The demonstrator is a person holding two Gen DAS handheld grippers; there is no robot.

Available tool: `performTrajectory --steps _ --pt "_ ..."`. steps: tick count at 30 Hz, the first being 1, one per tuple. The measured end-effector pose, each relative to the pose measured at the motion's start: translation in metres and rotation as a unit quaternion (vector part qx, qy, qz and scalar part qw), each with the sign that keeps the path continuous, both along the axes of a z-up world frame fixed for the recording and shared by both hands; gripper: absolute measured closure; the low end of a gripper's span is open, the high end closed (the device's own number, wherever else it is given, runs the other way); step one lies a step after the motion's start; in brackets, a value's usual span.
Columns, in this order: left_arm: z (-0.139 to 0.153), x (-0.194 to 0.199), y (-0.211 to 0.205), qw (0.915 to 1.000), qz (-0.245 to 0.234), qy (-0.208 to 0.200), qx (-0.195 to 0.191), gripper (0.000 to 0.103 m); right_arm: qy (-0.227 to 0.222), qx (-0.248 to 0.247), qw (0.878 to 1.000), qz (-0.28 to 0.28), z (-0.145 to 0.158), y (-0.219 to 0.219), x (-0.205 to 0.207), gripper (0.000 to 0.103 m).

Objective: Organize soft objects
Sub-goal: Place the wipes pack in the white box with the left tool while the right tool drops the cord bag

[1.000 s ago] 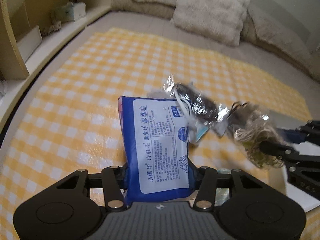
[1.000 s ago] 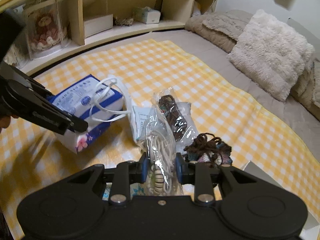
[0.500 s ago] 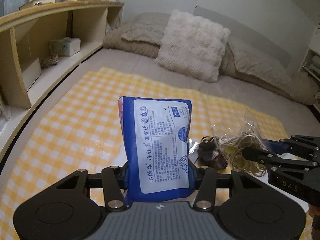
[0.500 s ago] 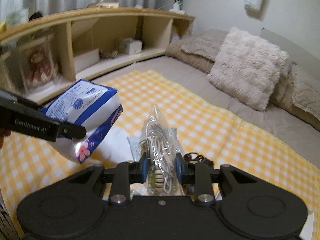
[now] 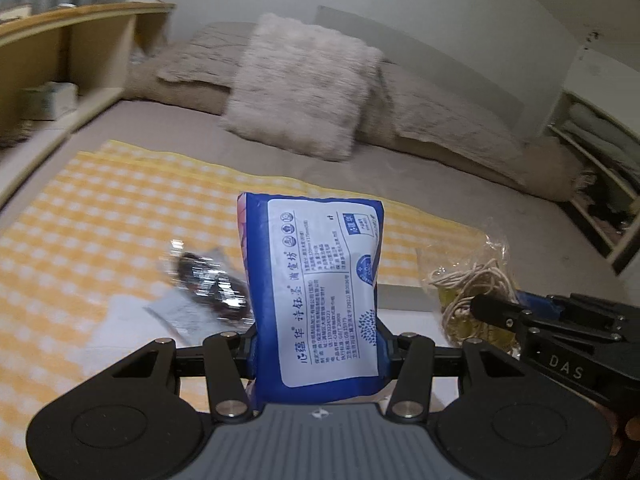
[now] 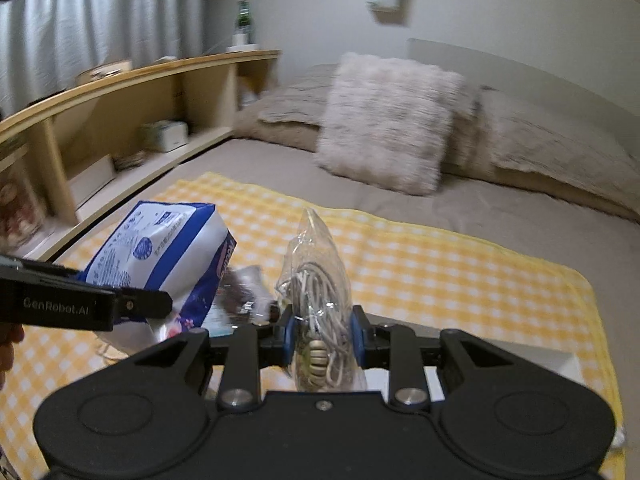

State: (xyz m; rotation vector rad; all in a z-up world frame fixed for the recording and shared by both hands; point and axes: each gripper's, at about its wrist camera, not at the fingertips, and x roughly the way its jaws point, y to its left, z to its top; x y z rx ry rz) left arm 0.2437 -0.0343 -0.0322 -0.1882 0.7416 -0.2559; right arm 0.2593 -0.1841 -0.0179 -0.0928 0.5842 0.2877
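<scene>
Since both loads are soft and light, neither needs much squeeze: the left gripper (image 5: 316, 354) is clamped on the lower end of a blue tissue pack (image 5: 320, 288), which stands up puffy and yielding above the checked blanket (image 5: 100, 216). The right gripper (image 6: 322, 338) pinches a crinkly clear bag of cord (image 6: 318, 288), likely slippery. A pale tray (image 6: 532, 360) lies beneath; its contents are hidden.
</scene>
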Motion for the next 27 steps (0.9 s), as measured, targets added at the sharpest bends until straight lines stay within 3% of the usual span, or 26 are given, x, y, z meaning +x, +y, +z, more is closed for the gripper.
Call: performTrajectory --steps 7,12,17,21,27 --pt "-0.019 -0.001 -0.055 0.9973 -0.054 0.041 -0.027 0.052 0.011 0.012 0.998 -0.064 -0.004 -0.055 -0.010 0.075" --pt "-0.036 -0.001 -0.088 0.9917 -0.078 0.080 -0.063 0.052 0.031 0.025 0.993 -0.110 -0.013 -0.091 -0.015 0.075" --pt "-0.063 0.001 -0.118 0.9843 -0.092 0.133 -0.071 0.051 0.067 0.043 0.986 -0.149 -0.029 -0.122 -0.020 0.075" --pt "-0.084 0.004 -0.130 0.9785 -0.099 0.172 -0.057 0.049 0.084 0.046 0.981 -0.170 -0.038 -0.139 -0.023 0.075" --pt "-0.098 0.014 -0.116 0.9798 -0.077 0.182 -0.034 0.048 0.129 0.043 0.977 -0.163 -0.060 -0.141 -0.026 0.075"
